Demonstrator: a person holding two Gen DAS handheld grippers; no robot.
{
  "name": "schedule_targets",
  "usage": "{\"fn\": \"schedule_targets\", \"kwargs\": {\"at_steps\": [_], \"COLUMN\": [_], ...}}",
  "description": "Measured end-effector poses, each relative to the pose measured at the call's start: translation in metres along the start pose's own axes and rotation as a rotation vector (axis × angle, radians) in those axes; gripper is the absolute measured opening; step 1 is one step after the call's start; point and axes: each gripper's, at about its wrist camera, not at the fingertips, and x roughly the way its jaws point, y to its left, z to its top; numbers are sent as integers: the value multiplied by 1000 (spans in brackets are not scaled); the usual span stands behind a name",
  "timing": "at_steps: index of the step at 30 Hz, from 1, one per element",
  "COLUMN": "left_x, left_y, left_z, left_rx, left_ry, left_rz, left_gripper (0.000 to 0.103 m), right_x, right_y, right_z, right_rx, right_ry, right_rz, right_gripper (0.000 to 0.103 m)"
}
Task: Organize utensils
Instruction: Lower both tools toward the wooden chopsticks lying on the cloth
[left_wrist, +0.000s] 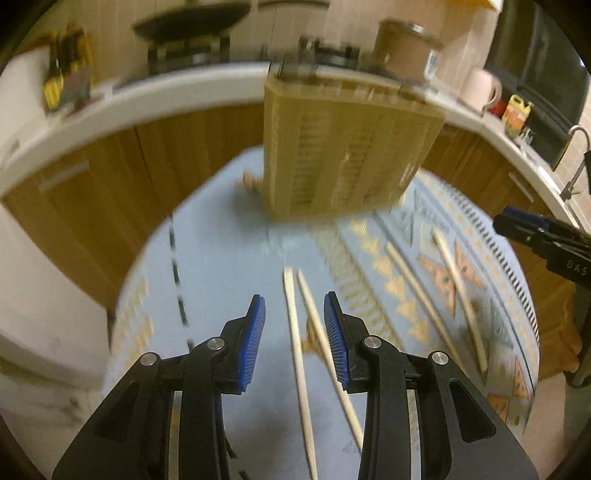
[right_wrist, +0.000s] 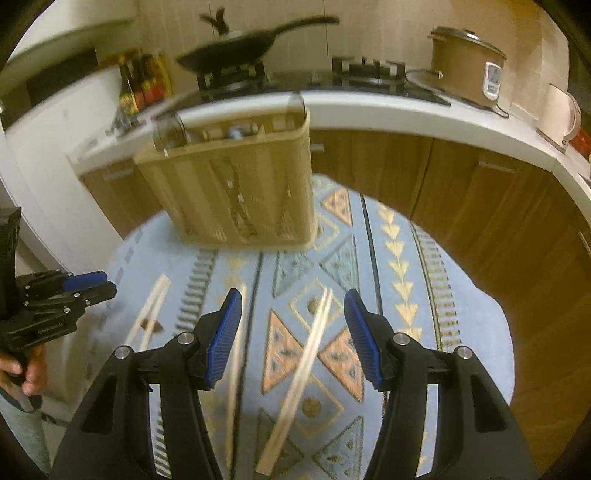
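Note:
A beige slatted utensil holder (left_wrist: 347, 147) stands at the far side of a round table with a blue patterned cloth (left_wrist: 221, 258); it also shows in the right wrist view (right_wrist: 240, 188). My left gripper (left_wrist: 294, 306) is open and empty above two wooden chopsticks (left_wrist: 295, 347). Two more chopsticks (left_wrist: 458, 295) lie to the right. My right gripper (right_wrist: 293, 299) is open and empty above one chopstick pair (right_wrist: 306, 365), with a single chopstick (right_wrist: 236, 369) by its left finger. Another pair (right_wrist: 149, 314) lies to the left, near the left gripper (right_wrist: 88, 284).
A kitchen counter (right_wrist: 369, 107) curves behind the table, with a black pan (right_wrist: 236, 44), a rice cooker (right_wrist: 469, 70), sauce bottles (right_wrist: 144, 81) and a white kettle (right_wrist: 561, 110). Wooden cabinets (right_wrist: 461, 192) stand below. A sink tap (left_wrist: 576, 155) is at the right.

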Motion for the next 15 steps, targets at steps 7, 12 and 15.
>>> {"fn": "schedule_targets", "kwargs": {"at_steps": [7,12,15], "left_x": [20,22,27], "left_y": [12,9,5], "left_z": [-13,-14,-10], "left_rx": [-8,15,18], "left_ry": [100,111,123], "left_rz": [5,3,-2], "left_gripper": [32,32,32], "right_x": [26,35,39], "right_y": [-23,-28,-27], "right_z": [-8,-15,-15], "right_rx": [109,115,108], "right_ry": [120,154,175], "right_rz": [43,29,23], "right_gripper": [54,54,54]}}
